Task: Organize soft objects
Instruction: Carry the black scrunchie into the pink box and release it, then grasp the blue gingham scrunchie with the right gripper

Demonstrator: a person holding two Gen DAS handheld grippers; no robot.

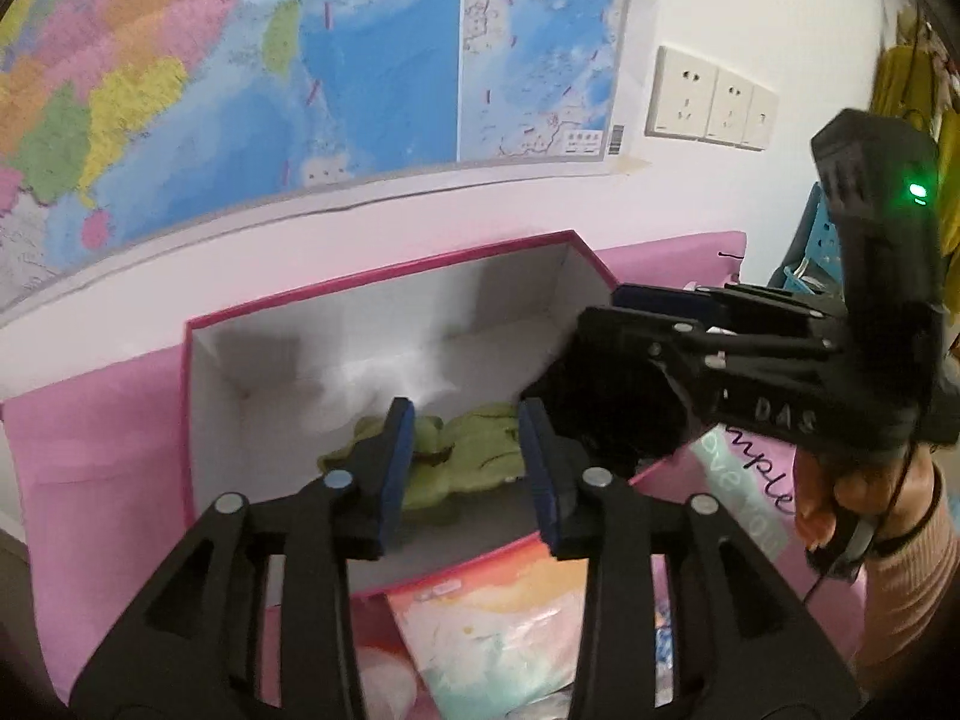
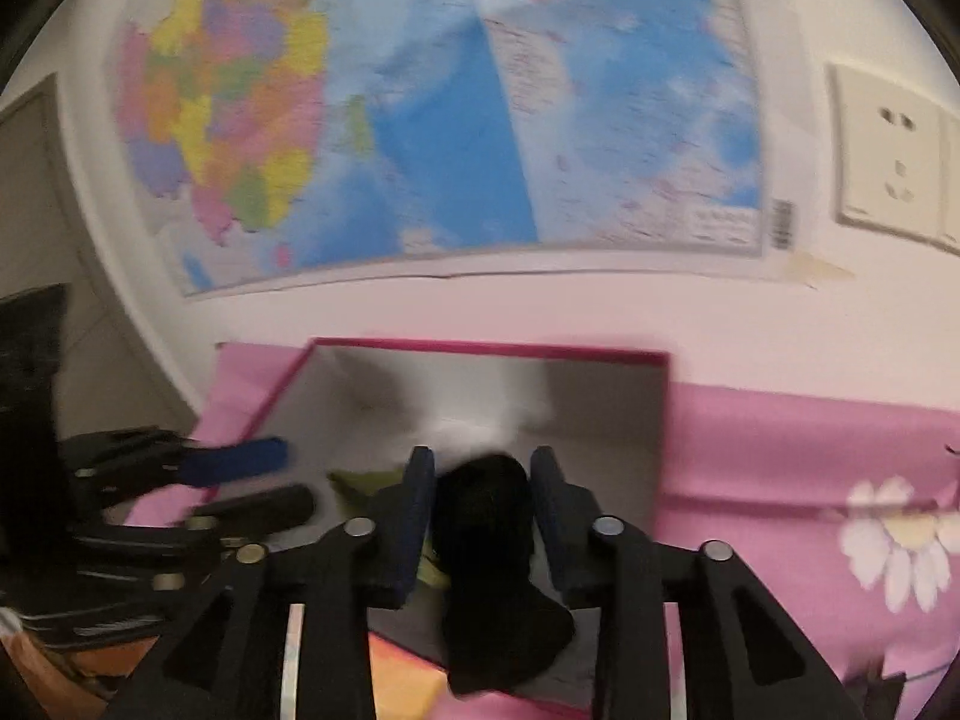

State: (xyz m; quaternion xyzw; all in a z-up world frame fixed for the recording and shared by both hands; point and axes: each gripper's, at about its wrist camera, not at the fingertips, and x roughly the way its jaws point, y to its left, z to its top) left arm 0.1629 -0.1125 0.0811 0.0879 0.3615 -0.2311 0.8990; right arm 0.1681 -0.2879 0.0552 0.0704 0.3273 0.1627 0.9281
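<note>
On a pink bedsheet (image 1: 90,450) against a white wall, a pink-rimmed box (image 1: 198,420) with a white lining is standing open, its far side toward the wall map (image 1: 240,60). A green soft cloth (image 1: 468,450) is lying crumpled on the box floor, toward the near side. A black soft cloth (image 1: 600,414) is hanging over the right part of the box, just right of the green one, under the right gripper (image 1: 606,306).

From the right wrist view, the right gripper (image 2: 483,456) is pointing down into the box with its jaws narrowly parted, and the black soft cloth (image 2: 486,540) is sitting in the gap between the blue pads (image 2: 420,510), trailing back toward the camera.

The left gripper (image 1: 465,414) is hovering over the near left of the box, angled downward, its jaws narrowly parted and gripping nothing; the green cloth is showing beyond them. It is also showing at the left of the right wrist view (image 2: 276,480).

A hand (image 1: 852,504) in a peach sleeve (image 1: 912,600) is gripping the right tool's handle at far right. A pastel packet (image 1: 480,630) is lying just near of the box, and wall sockets (image 1: 708,99) are sitting right of the map.
</note>
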